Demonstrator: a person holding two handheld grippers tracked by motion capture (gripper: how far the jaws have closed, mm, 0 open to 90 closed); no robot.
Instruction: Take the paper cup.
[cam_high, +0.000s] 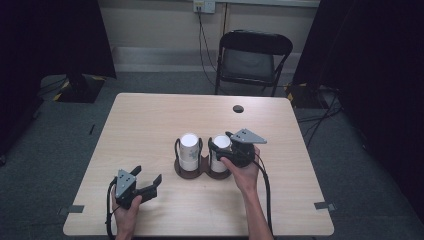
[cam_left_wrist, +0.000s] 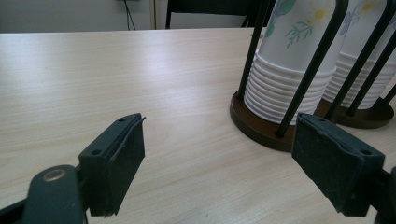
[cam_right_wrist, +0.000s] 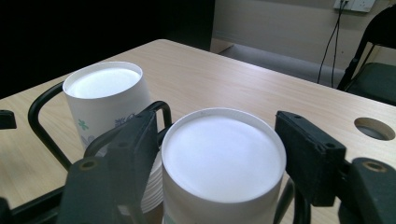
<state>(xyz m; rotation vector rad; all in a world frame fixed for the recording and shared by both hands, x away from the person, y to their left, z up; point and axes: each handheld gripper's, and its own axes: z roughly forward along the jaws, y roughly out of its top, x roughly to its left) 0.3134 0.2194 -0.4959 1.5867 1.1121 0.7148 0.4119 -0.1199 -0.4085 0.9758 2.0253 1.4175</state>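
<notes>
On the light wooden tabletop (cam_high: 150, 125) stands a dark double cup holder (cam_high: 192, 170) with black wire uprights, just past the centre toward six o'clock. Each of its two round bases carries a stack of upside-down paper cups printed with flowers: the left stack (cam_high: 189, 150) and the right stack (cam_high: 219, 152), side by side and close together.

The right tool (cam_high: 220, 147), held in the person's right hand (cam_high: 245, 172), sits at the top of the right stack. In the right gripper view its jaws stand apart on either side of the topmost cup (cam_right_wrist: 223, 158); whether the pads touch the cup wall cannot be told, so its grip cannot be told either.

The left tool (cam_high: 148, 181) lies low over the tabletop at about eight o'clock from the holder, well apart from it, in the person's left hand (cam_high: 126, 212). Its jaws are spread wide with nothing between them, and in the left gripper view they point toward the holder's base.

At twelve o'clock, beyond the tabletop, a black folding chair (cam_high: 252, 60) faces a wall with a socket (cam_high: 204, 6). A round cable hole (cam_high: 238, 108) sits near the far edge.
</notes>
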